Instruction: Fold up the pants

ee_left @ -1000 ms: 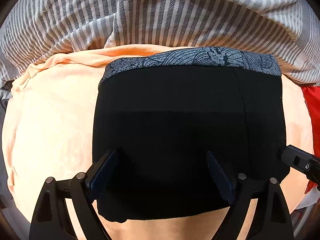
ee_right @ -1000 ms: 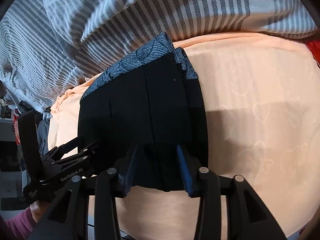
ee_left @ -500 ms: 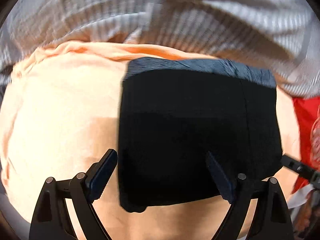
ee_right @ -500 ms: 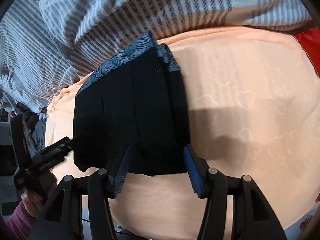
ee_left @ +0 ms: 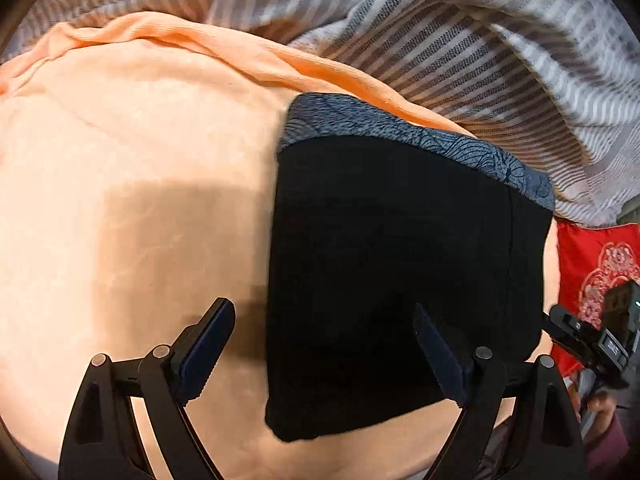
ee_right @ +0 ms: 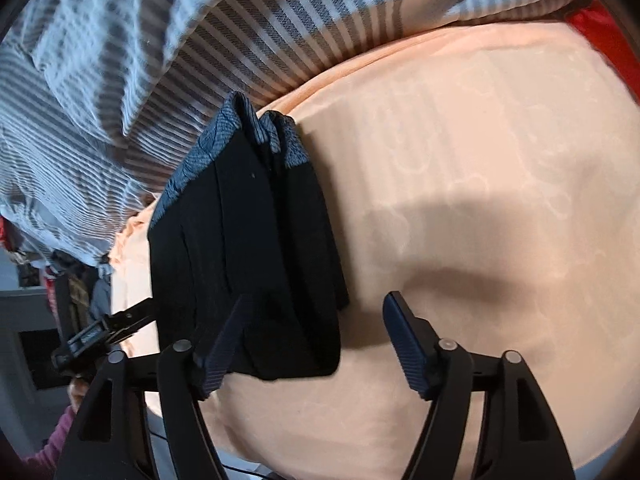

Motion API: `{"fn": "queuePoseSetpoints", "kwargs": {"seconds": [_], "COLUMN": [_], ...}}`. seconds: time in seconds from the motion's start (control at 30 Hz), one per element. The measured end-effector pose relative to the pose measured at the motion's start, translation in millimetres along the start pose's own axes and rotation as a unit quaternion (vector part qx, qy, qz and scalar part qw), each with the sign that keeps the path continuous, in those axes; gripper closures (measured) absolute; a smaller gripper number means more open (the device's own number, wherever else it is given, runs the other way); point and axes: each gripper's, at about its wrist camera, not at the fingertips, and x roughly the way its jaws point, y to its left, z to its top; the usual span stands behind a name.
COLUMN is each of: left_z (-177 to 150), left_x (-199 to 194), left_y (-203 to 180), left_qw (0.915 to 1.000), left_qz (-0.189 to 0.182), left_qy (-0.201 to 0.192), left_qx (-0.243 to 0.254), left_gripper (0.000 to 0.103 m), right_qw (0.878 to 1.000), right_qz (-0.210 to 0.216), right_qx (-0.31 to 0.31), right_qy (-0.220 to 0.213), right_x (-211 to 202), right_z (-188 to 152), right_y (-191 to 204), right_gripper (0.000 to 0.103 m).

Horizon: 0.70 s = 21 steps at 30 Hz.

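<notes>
The pants [ee_left: 400, 264] are matt black cloth — patterned blue waistband; the peach bedsheet [ee_left: 132, 184] looks soft, fleecy.

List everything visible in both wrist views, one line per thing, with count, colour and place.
Folded pants: one, black with a blue-grey patterned waistband at the far edge, lying on the peach sheet.
Peach sheet: one, pale orange with faint heart shapes, covering the surface under the pants.
Striped blanket: one, grey and white, bunched behind the sheet.
Red cloth: one, red with a pale floral pattern, right of the pants in the left wrist view.
Left gripper: one, black with blue pads, open, over the pants' near left edge.
Right gripper: one, black with blue pads, open, over the pants' near right corner.
</notes>
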Motion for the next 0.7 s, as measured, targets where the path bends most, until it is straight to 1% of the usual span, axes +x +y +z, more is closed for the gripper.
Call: {"fn": "queuePoseSetpoints", "kwargs": {"seconds": [0.03, 0.07, 0.17, 0.23, 0.33, 0.43, 0.5, 0.57, 0.6, 0.7], "left_z": [4, 11, 19, 22, 25, 35, 36, 37, 38, 40], "left_x": [2, 7, 12, 15, 20, 28, 31, 32, 32, 36], "left_y": [1, -3, -6, -6, -4, 5, 8, 10, 11, 13], "left_qw": [0.9998, 0.9996, 0.9989, 0.9982, 0.9969, 0.9953, 0.9944, 0.9941, 0.994, 0.9941], "left_qz": [-0.017, -0.025, -0.034, -0.037, -0.045, -0.059, -0.069, -0.075, -0.076, -0.082], "left_qy": [0.007, 0.012, 0.021, 0.028, 0.039, 0.056, 0.061, 0.06, 0.06, 0.057], "left_qx": [0.004, 0.008, 0.027, 0.038, 0.051, 0.053, 0.052, 0.051, 0.051, 0.044], "left_gripper": [0.012, 0.012, 0.012, 0.012, 0.012, 0.012, 0.012, 0.012, 0.009, 0.007], "right_qw": [1.0, 1.0, 0.999, 0.997, 0.994, 0.991, 0.988, 0.986, 0.985, 0.981], "right_qz": [0.005, 0.016, 0.041, 0.066, 0.087, 0.112, 0.129, 0.141, 0.146, 0.167], "right_qx": [0.001, 0.0, -0.007, -0.012, -0.018, -0.022, -0.03, -0.039, -0.041, -0.034], "right_qy": [0.002, 0.007, 0.021, 0.037, 0.061, 0.071, 0.082, 0.086, 0.087, 0.09], "right_x": [2, 7, 17, 26, 37, 45, 50, 54, 56, 62], "right_z": [4, 9, 20, 25, 32, 40, 44, 48, 49, 52], "right_y": [-1, -2, -3, -4, -7, -10, -10, -12, -13, -17], "right_gripper": [0.027, 0.027, 0.027, 0.027, 0.027, 0.027, 0.027, 0.027, 0.027, 0.027]}}
